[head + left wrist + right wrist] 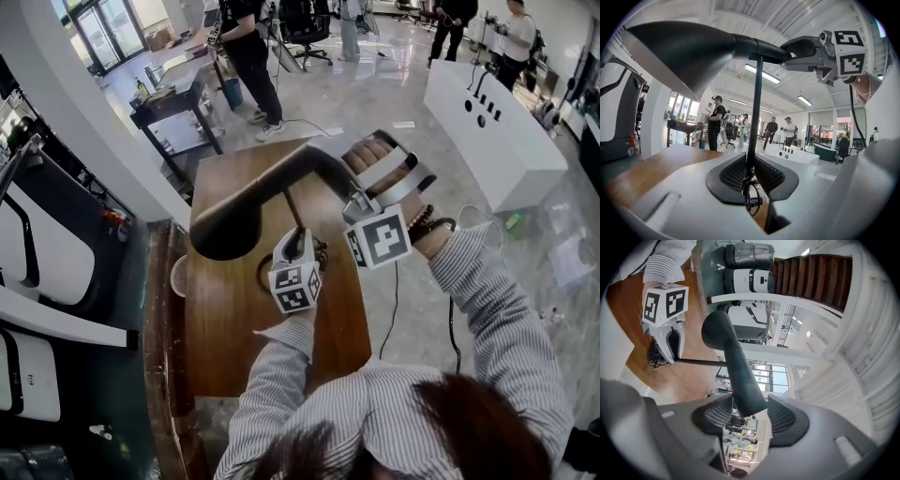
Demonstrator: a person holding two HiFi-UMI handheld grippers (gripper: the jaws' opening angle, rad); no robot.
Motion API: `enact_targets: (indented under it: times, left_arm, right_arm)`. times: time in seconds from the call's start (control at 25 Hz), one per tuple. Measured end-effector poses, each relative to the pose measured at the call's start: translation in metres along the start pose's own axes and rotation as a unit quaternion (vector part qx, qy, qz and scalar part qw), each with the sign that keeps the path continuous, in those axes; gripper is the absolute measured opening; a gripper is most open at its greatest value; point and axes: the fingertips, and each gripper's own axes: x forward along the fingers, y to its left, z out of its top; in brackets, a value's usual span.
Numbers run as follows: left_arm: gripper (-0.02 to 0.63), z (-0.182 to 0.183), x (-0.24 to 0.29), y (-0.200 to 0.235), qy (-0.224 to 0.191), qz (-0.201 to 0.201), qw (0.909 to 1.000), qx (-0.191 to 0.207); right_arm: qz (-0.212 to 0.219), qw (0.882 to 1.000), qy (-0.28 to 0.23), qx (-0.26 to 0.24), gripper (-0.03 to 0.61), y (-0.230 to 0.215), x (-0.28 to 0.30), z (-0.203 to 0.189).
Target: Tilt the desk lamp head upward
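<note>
The black desk lamp stands about mid-way along the wooden desk [225, 319], its lamp head [230, 225] reaching out to the left and its narrow rear end pointing right. The left hand-held gripper [751, 173] is clamped on the thin upright stem [757, 103] low down, near its foot, bracing the lamp. The right hand-held gripper [745, 411] has its pads closed on the tapered rear end of the lamp head, a grip the left gripper view also shows from below. From that view the shade's mouth faces down and to the left, so the head looks roughly level rather than raised. I judge both grips to be set and the tilt itself to be the step in hand. The next move likely calls for the right gripper to press the rear end down and roll about the joint atop the stem, so the shade swings up, while the left holds firm so the lamp neither slides nor tips.
</note>
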Motion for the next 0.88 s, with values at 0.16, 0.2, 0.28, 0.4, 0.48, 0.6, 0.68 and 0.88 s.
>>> enact_targets:
  times: [0.16, 0.2, 0.28, 0.4, 0.48, 0.6, 0.68, 0.88]
  left_arm:
    - [0.054, 0.000, 0.000, -0.003, -0.001, -0.005, 1.0000, 0.001]
    - [0.054, 0.001, 0.000, -0.003, -0.001, -0.005, 1.0000, 0.001]
    - [0.054, 0.001, -0.001, -0.003, -0.002, -0.005, 1.0000, 0.002]
    - [0.054, 0.000, 0.001, -0.003, -0.003, -0.005, 1.0000, 0.004]
    - [0.054, 0.000, 0.001, -0.003, -0.002, -0.007, 1.0000, 0.006]
    - [0.052, 0.000, 0.000, -0.003, -0.002, -0.009, 0.9999, 0.009]
    - [0.052, 0.001, -0.001, -0.003, -0.002, -0.009, 0.9999, 0.012]
    - [0.049, 0.004, -0.001, -0.001, -0.003, -0.012, 0.9998, 0.015]
  right_arm:
    - [-0.014, 0.999, 0.011, 0.048, 0.232, 0.005, -0.002, -0.003]
    - [-0.017, 0.998, 0.012, 0.059, 0.232, 0.006, -0.003, -0.003]
    - [-0.021, 0.996, 0.015, 0.086, 0.232, 0.008, -0.003, -0.004]
    - [-0.030, 0.990, 0.020, 0.135, 0.232, 0.015, -0.004, -0.006]
    - [-0.035, 0.985, 0.021, 0.171, 0.232, 0.019, -0.004, -0.007]
    - [-0.038, 0.974, 0.023, 0.222, 0.232, 0.024, -0.005, -0.006]
    - [-0.039, 0.968, 0.025, 0.246, 0.231, 0.026, -0.006, -0.006]
    - [-0.041, 0.951, 0.031, 0.306, 0.230, 0.031, -0.004, -0.005]
